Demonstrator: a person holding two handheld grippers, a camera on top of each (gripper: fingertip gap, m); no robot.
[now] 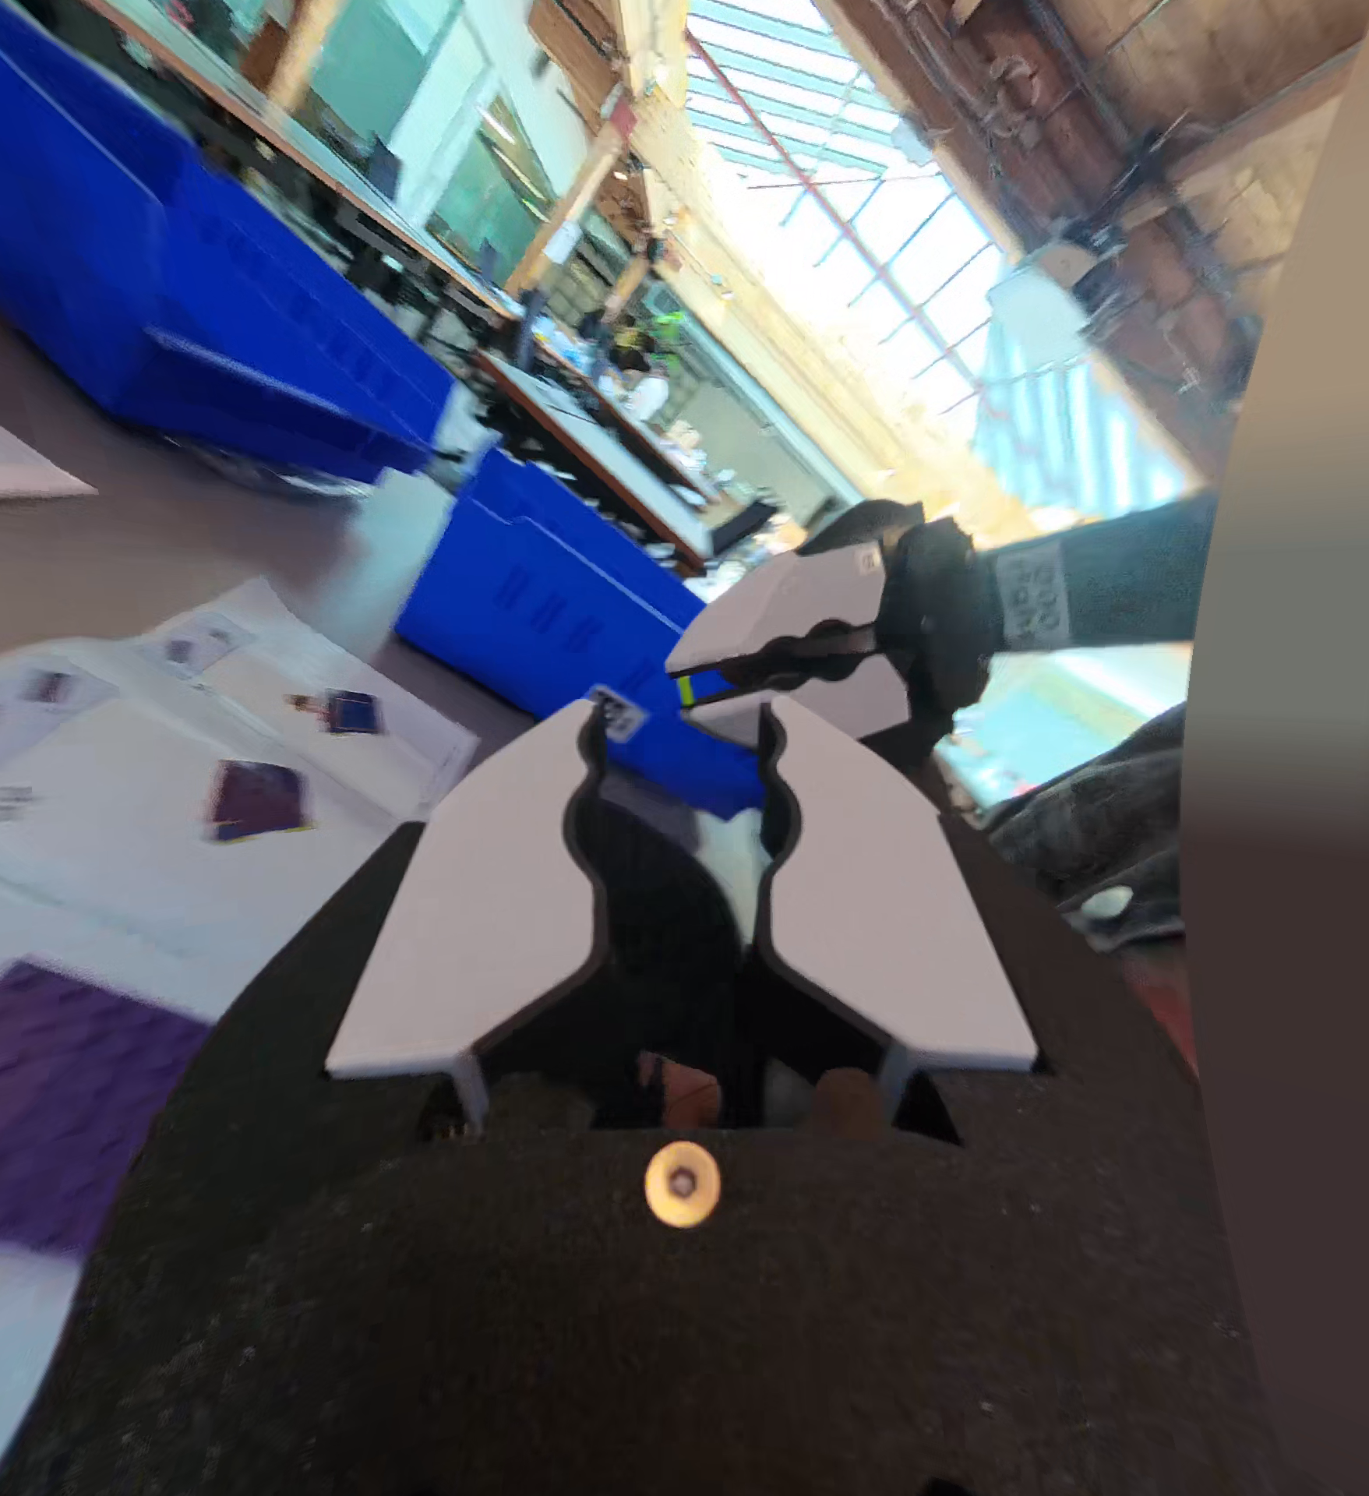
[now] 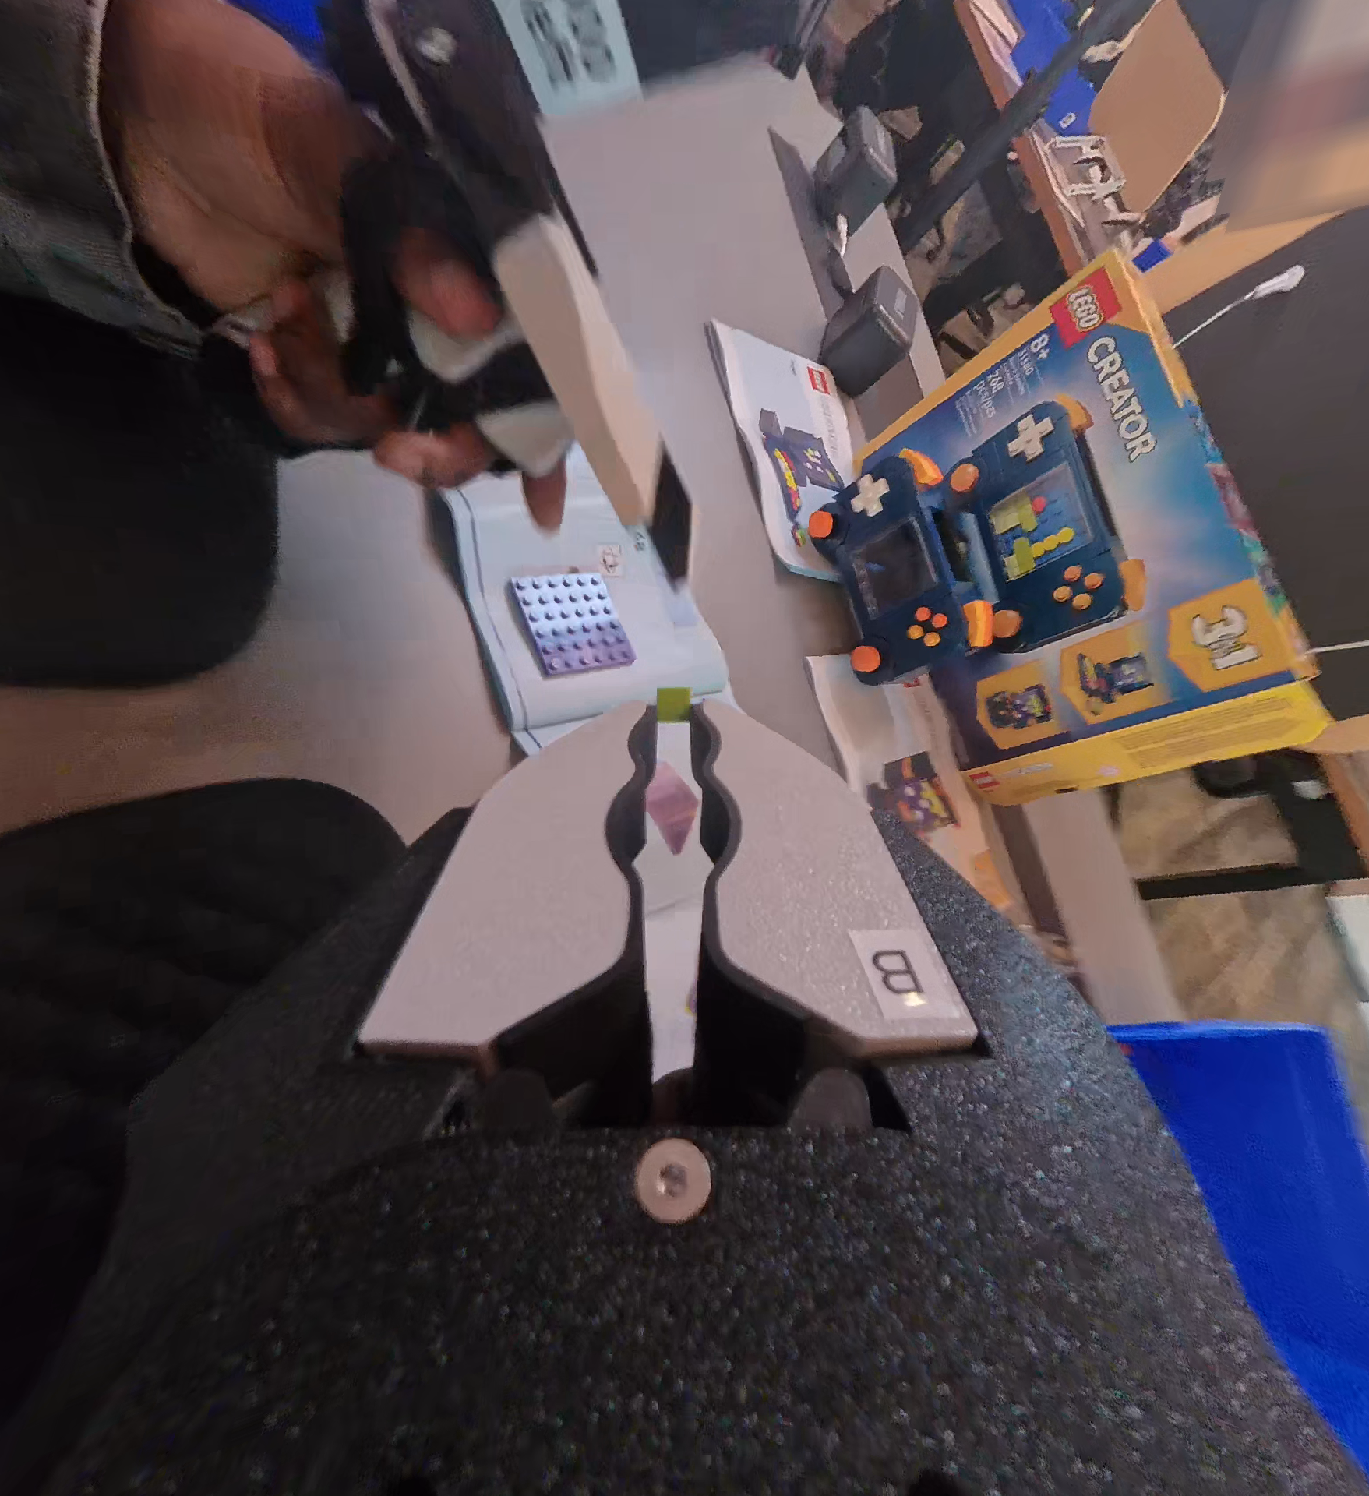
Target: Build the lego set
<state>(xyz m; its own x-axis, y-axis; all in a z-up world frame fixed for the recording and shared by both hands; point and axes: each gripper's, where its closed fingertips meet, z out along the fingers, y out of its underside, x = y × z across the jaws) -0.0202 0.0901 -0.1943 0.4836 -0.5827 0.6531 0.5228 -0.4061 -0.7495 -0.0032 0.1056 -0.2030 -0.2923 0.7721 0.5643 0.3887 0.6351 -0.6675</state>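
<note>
Barely begun, by the look of it: purple studded plate [image 2: 573, 623] lying bare on open instruction booklet [image 2: 656, 648], no bricks attached. Right gripper [image 2: 673, 712] pinching small lime-green brick [image 2: 673, 703] at fingertips, above booklet. Left gripper [image 1: 681, 720] spread open, holding nothing. Nearly whole build left.

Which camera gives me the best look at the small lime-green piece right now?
The right wrist view: the lime-green piece sits pinched between the right gripper fingertips, close and centred. The left wrist view shows only a thin lime sliver in that gripper's tips, farther off, side-on and partly behind the left gripper, which is open.
</note>
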